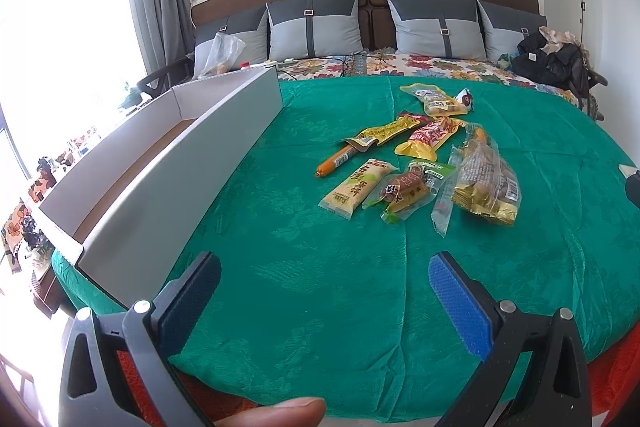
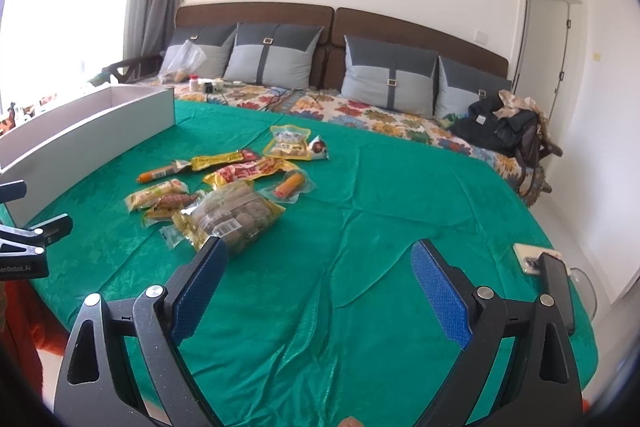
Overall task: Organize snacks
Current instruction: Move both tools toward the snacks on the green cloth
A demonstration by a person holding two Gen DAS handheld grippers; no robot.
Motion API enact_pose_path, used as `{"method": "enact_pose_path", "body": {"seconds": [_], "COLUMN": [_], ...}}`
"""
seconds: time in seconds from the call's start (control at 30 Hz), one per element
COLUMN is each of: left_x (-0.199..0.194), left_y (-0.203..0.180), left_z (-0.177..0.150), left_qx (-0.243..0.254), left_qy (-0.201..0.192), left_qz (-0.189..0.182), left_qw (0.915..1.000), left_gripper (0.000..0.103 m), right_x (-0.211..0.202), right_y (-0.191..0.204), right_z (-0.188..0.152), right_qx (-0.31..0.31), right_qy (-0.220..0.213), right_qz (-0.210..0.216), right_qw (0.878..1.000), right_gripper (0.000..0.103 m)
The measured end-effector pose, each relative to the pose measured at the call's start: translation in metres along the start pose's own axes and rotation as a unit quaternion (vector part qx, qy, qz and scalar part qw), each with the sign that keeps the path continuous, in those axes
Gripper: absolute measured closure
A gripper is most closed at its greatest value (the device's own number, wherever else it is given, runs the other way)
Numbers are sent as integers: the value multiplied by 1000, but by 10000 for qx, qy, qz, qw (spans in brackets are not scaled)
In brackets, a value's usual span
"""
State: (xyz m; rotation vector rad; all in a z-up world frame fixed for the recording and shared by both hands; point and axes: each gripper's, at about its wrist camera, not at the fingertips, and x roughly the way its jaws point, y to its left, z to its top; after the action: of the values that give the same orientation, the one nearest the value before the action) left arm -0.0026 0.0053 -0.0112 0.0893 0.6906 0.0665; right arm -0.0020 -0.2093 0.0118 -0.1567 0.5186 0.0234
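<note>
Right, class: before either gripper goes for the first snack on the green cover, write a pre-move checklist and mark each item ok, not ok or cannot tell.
1. Left gripper open and holding nothing: ok.
2. Right gripper open and holding nothing: ok.
3. White box open on top, ready to take snacks: ok.
4. Box free of other contents: cannot tell, its floor is mostly hidden by the near wall.
5. Snack pile within view of both cameras, nothing lying over it: ok.
6. Orange sausage lies free: not ok, one end is tucked under a yellow packet.
</note>
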Motion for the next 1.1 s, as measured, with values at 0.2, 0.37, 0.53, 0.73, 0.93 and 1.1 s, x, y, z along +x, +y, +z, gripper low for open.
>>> {"method": "enact_pose_path", "body": {"seconds": [0.2,0.37,0.53,0.73,0.93,1.1], "left_x": [2,2,3,6,15,33], "left_y": [2,1,1,1,6,14], "left_z": [0,-1,-1,-2,-6,-12], "left_qx": [-22,-17,-13,-46,-73,-124], "left_qy": [13,22,22,75,160,378], "left_qz": [-5,-14,-14,-5,4,87], "left_qw": [10000,10000,10000,10000,9998,9992], "left_gripper": [0,0,0,0,0,0], "right_x": [1,3,3,5,16,48], "right_y": [0,2,4,2,2,13], "right_z": [0,-1,-1,-2,-7,-4], "right_qx": [-16,-29,-40,-27,35,266], "right_qy": [3,12,21,51,339,960], "right_qz": [16,27,39,75,118,557], "right_qw": [10000,10000,10000,10000,9993,9935], "right_gripper": [8,8,8,8,8,8]}}
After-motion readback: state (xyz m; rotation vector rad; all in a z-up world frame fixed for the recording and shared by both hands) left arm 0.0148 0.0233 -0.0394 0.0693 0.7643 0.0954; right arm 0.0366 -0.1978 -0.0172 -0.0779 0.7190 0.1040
